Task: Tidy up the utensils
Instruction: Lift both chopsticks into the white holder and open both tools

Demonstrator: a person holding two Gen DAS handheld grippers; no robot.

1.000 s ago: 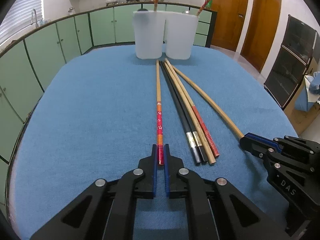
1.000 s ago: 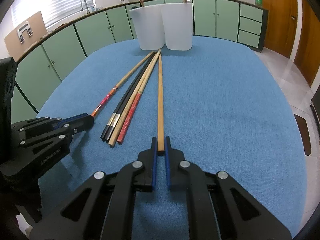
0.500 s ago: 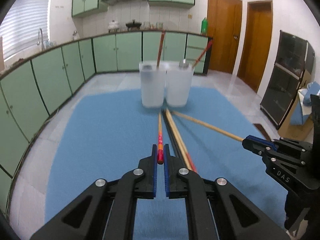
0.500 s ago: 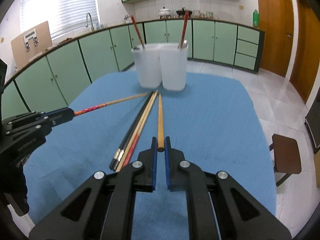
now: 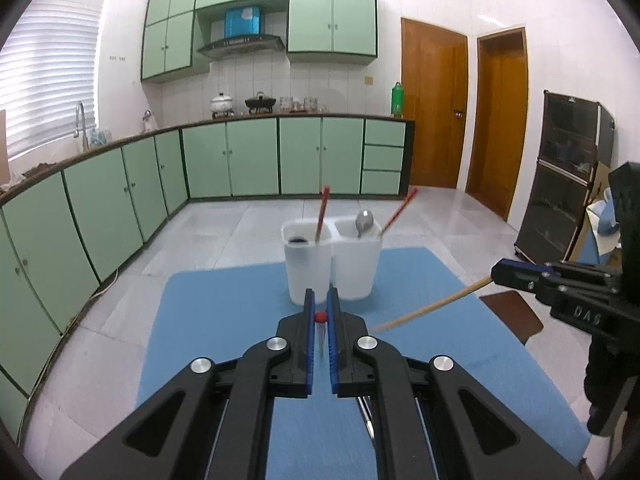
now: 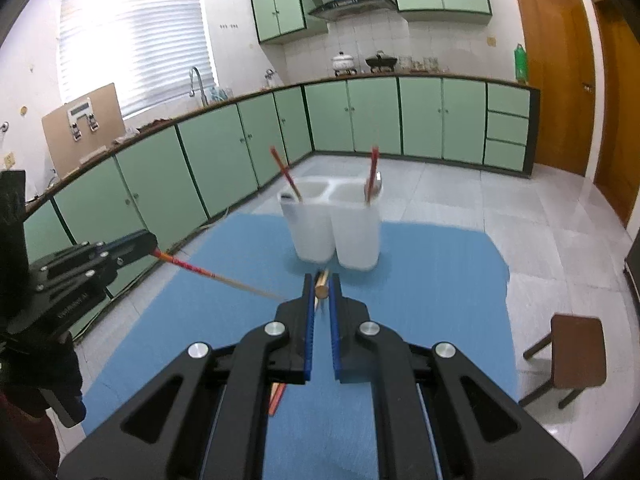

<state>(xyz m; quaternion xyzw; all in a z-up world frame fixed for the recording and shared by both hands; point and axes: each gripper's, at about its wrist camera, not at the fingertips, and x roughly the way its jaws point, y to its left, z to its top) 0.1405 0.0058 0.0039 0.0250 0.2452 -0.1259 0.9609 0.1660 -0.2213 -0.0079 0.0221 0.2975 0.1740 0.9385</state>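
Overhead, each claw pinches one chopstick above blue cloth, green cabinets seemingly behind.

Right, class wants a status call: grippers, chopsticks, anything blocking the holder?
Left gripper shut on red-ended chopstick. Right gripper shut on plain wooden chopstick. Both raised over blue mat. White holder ahead, path clear.

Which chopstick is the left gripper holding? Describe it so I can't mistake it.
Above the blue mat, left of the white holder, the left gripper is shut on a chopstick. Its gripped end is red-patterned; the right gripper's is plain wood.
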